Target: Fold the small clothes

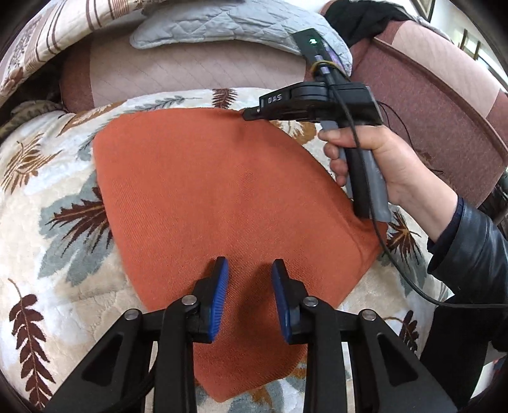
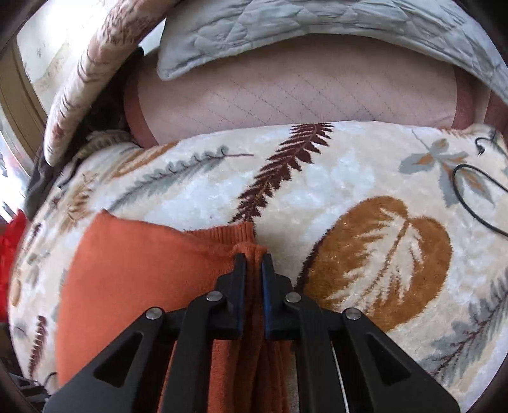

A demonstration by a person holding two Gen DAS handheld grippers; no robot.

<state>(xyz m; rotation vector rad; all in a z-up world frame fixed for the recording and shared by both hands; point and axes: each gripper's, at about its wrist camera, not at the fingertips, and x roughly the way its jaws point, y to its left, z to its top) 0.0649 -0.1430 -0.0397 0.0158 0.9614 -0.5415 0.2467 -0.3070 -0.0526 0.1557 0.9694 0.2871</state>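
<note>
An orange knit garment (image 1: 206, 190) lies flat on a leaf-patterned blanket (image 1: 47, 178). My left gripper (image 1: 249, 263) hovers over its near part, blue pads (image 1: 220, 286) apart with only flat cloth beneath them and nothing pinched. At the garment's far right corner, a hand holds my right gripper (image 1: 250, 113). In the right wrist view, that right gripper (image 2: 254, 257) is shut on a bunched fold of the orange garment (image 2: 127, 270) beside its ribbed edge, and cloth hangs down between the fingers.
Behind the blanket (image 2: 317, 178) rises a pink quilted sofa back (image 1: 190, 70) with a grey quilted pad (image 1: 222, 25) on top. A black cable (image 2: 470, 197) lies on the blanket at right. Something red (image 2: 12, 247) sits at the left edge. A dark sleeve (image 1: 470, 254) is at right.
</note>
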